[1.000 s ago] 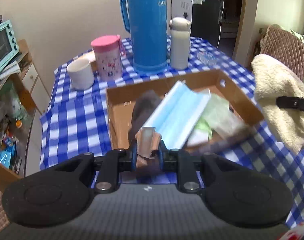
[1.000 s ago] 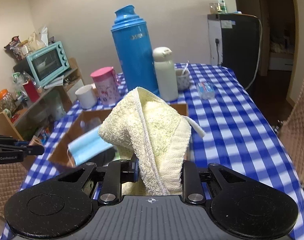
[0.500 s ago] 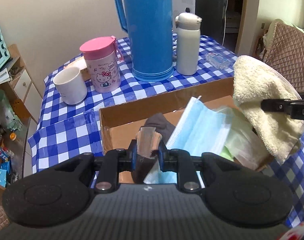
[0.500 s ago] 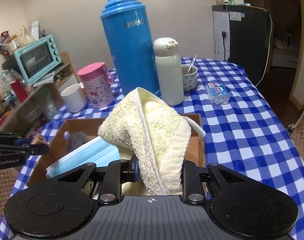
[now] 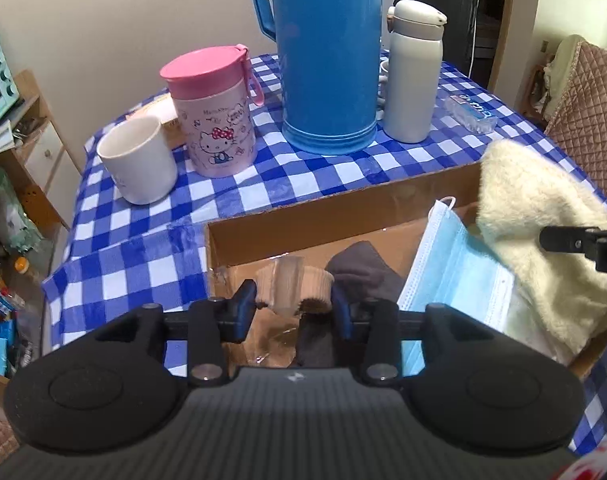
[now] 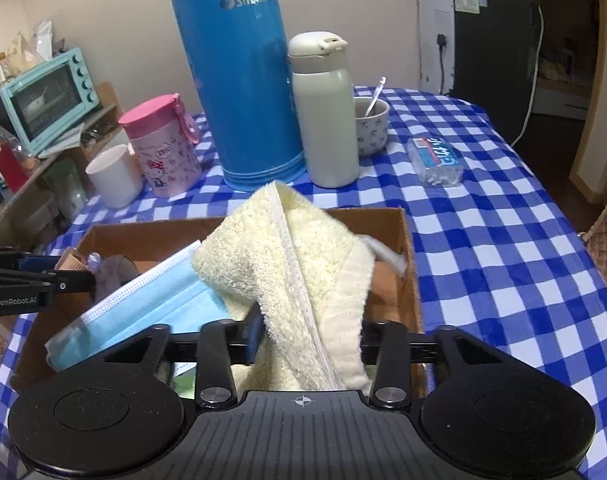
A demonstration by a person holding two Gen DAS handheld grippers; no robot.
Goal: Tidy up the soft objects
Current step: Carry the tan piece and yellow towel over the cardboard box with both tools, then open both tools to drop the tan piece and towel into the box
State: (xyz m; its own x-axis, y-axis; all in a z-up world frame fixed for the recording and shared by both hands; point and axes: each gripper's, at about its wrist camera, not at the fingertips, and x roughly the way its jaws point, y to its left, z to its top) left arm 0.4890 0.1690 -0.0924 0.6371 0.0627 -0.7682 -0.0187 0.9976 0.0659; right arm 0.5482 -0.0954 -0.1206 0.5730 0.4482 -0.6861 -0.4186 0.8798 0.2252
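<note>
Right wrist view: both claws' jaws have just been opening, the right gripper (image 6: 307,340) releasing the towel (image 6: 299,264) and the left gripper (image 5: 295,304) the sock (image 5: 359,276) into the box (image 6: 407,264); retraction remains.

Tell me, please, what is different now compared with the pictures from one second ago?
Both grippers came forward and down over the cardboard box. The left hand-held gripper has just been opening; the beige and grey socks sit loose between its jaws. The right hand-held gripper has also been opening around the cream towel, which now sags into the box. The blue mask, blue thermos and cups stayed in place.
</note>
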